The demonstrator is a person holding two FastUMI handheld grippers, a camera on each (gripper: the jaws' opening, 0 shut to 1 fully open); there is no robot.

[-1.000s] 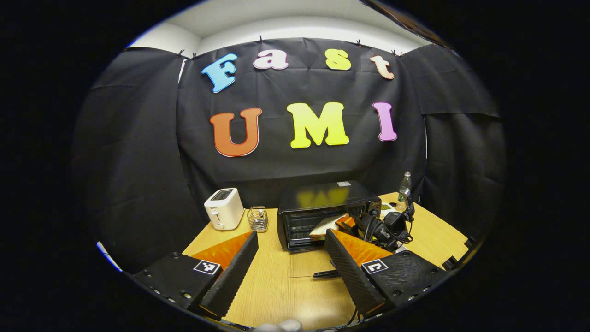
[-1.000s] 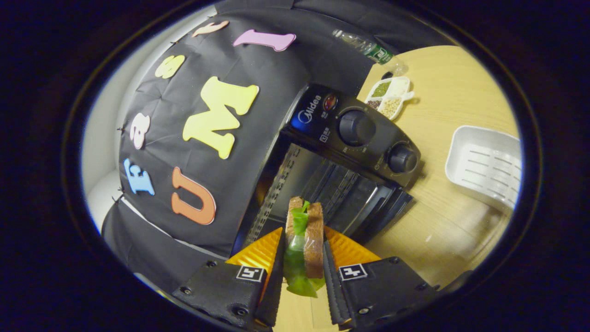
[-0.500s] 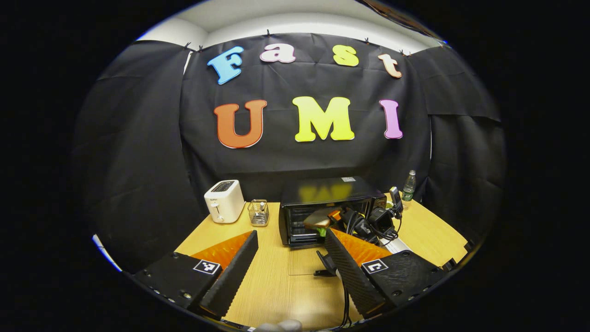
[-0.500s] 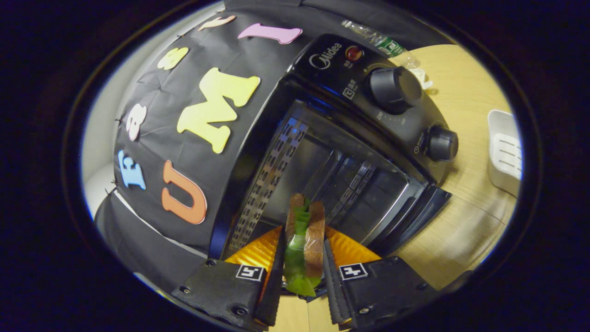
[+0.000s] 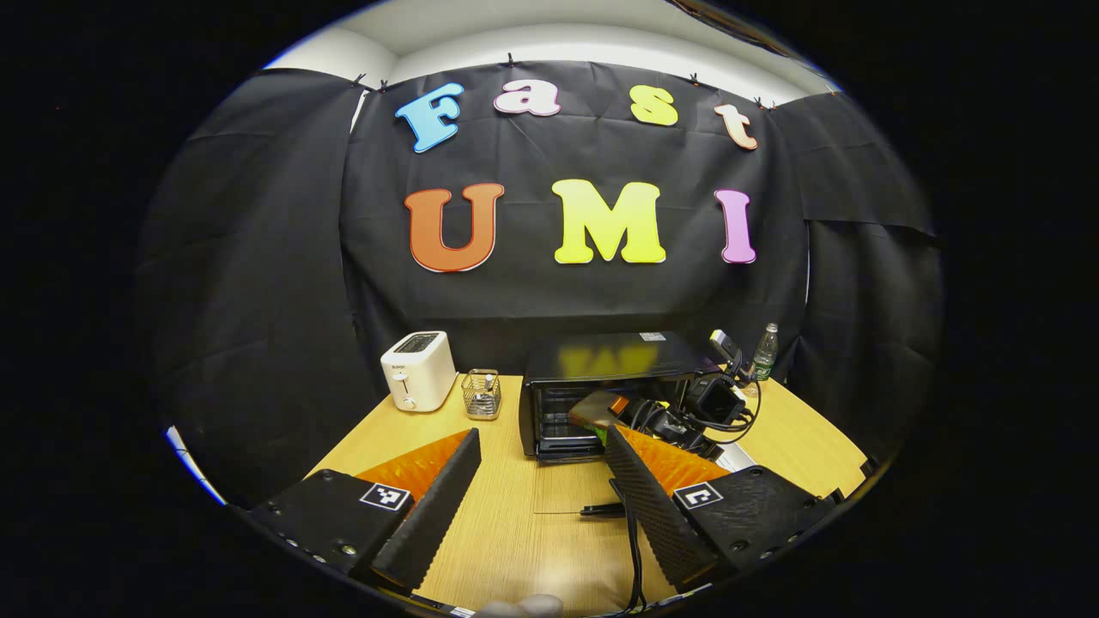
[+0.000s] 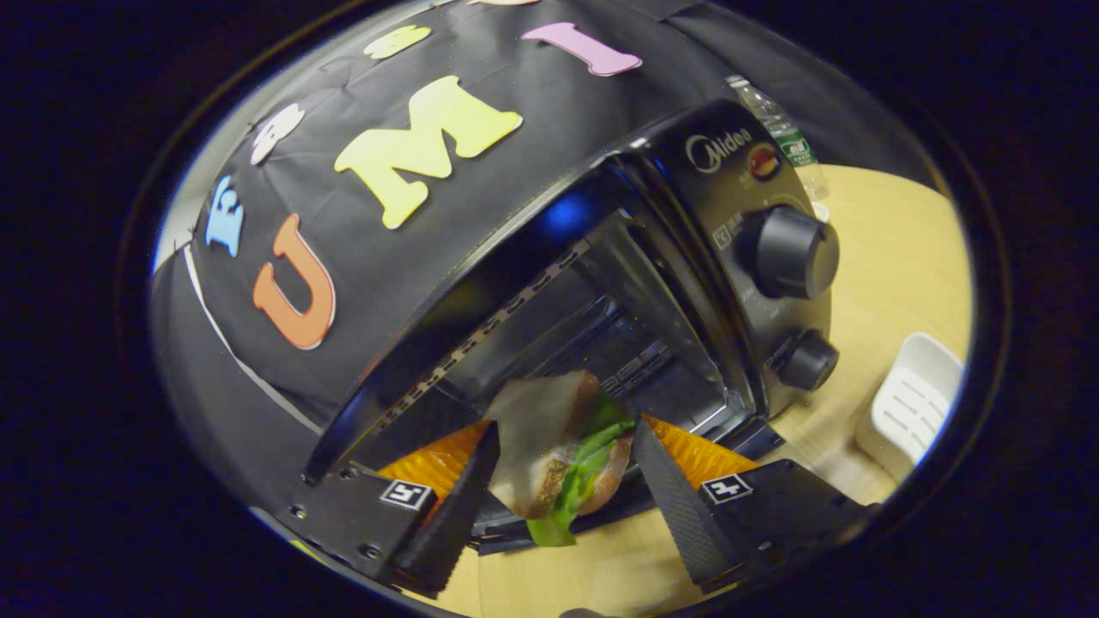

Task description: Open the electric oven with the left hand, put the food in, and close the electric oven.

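A brown-bread sandwich with green lettuce (image 6: 558, 446) sits at the mouth of the black electric oven (image 6: 687, 257), loose between the right gripper (image 6: 562, 468), whose jaws stand apart. Judgement: ease straight back so nothing drags the sandwich out. At six o'clock of the glass door (image 5: 571, 489) flat on the tabletop (image 5: 515, 549), the left gripper (image 5: 537, 498) waits with jaws apart.

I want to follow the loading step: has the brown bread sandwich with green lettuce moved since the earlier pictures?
Yes. The brown bread sandwich with green lettuce went left and deeper, into the black electric oven's opening.
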